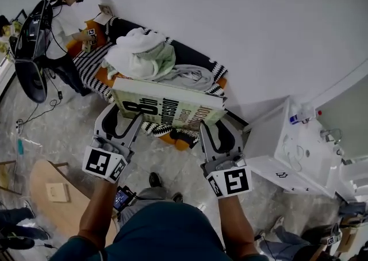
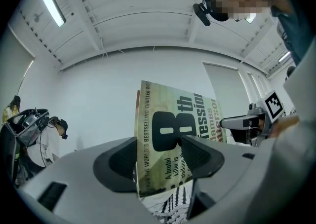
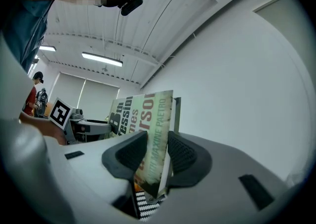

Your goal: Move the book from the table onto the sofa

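Holding the book (image 1: 167, 107) in the air, printed cover facing up, above the near end of the sofa (image 1: 92, 67). Clamping onto its left end with the left gripper (image 1: 123, 119), pressing both pads against front and back covers. Pinching its right end the same way with the right gripper (image 1: 214, 131), leaving no gap at the pads. Hanging just in front of the pile of pale laundry (image 1: 144, 53) heaped along the sofa's middle, over a black-and-white striped throw (image 1: 86, 70). Backing onto a plain white wall (image 1: 241, 18) and resting on a mottled grey floor (image 1: 63, 133). Showing a round wooden table (image 1: 43, 196) at the lower left, a white cabinet (image 1: 299, 150) at the right, and a person (image 1: 63, 21) at the sofa's far end.
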Motion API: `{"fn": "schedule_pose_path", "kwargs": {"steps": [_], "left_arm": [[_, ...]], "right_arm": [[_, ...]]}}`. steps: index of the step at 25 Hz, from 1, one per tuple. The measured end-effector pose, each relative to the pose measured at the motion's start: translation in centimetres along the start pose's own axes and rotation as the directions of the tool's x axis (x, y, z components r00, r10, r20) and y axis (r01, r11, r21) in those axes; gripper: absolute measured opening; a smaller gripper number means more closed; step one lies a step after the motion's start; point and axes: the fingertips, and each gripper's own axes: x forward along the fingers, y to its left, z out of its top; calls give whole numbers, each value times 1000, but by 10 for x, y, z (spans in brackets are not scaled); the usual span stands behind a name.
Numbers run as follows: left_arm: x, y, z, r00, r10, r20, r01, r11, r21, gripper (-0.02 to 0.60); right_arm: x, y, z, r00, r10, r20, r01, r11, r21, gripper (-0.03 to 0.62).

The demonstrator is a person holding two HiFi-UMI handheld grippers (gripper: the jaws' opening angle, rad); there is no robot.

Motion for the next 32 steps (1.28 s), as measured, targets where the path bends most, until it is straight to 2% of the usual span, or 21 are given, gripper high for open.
{"fn": "schedule_pose_path", "kwargs": {"steps": [3,8,14,26,32], "left_arm": [[11,11,-6,1000,-14,15,14,1000,-5,264],[67,60,-17,999,-45,-4,45,999,-25,264],[100,72,-36,998,-45,-35,43,998,-40,264],[209,84,-80,992,55,-116,-58,998,-15,264],[266,88,-111,981,100,-164,-103,995,-12,264]], "right_arm": [[13,-3,-5,1000,-7,11,7,1000,-18,143],[79,-24,-18,999,-29,-16,29,1000,-9,143],[105,-46,-41,999,-28,-40,29,999,17,141],[180,-143,-106,997,65,-40,-60,992,113,140],[217,-194,-148,992,112,-52,-103,983,152,140]]}}
